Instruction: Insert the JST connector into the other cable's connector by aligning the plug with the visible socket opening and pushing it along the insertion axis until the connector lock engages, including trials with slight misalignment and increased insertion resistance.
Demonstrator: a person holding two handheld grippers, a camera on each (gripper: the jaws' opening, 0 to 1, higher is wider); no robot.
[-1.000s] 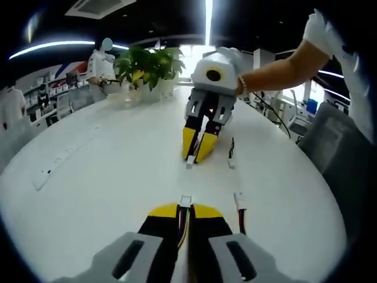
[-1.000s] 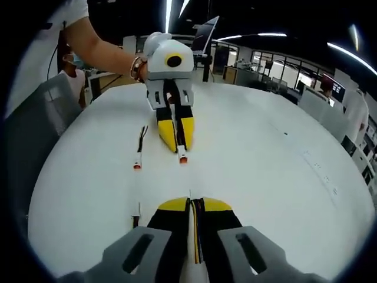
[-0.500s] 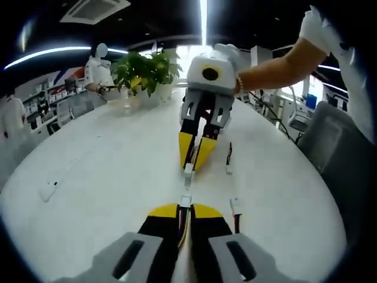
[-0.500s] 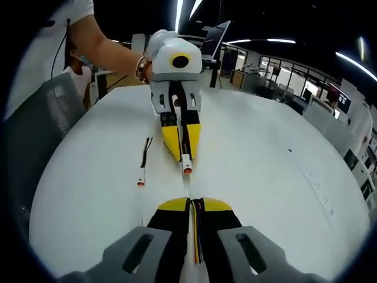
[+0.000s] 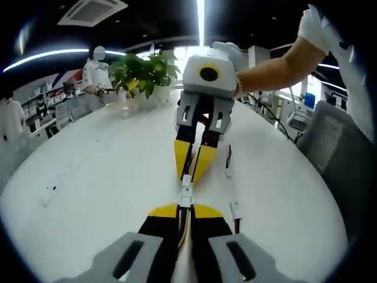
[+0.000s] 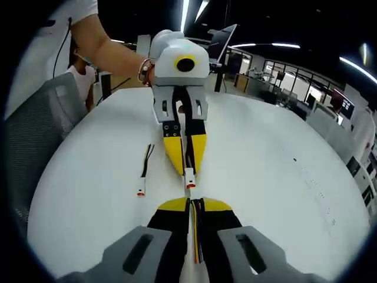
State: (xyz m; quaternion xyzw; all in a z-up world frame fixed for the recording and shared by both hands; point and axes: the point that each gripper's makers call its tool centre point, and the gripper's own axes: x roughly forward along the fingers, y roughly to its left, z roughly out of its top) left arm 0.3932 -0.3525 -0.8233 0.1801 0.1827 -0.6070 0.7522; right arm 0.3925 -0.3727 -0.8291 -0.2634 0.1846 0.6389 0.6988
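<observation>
Claws closer: left claw (image 5: 185, 207), right claw (image 6: 192, 202) clamp cables, connectors (image 5: 186, 190) touching.

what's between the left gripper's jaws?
In the left gripper view, the left gripper is shut on a cable with coloured wires; its white connector pokes out past the jaw tips. How far the cable runs back is covered.

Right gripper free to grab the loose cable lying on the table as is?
Probably not. The right gripper is shut on its own cable, nose to nose with the left gripper. The loose cable lies unobstructed beside them, but the jaws are occupied.
</observation>
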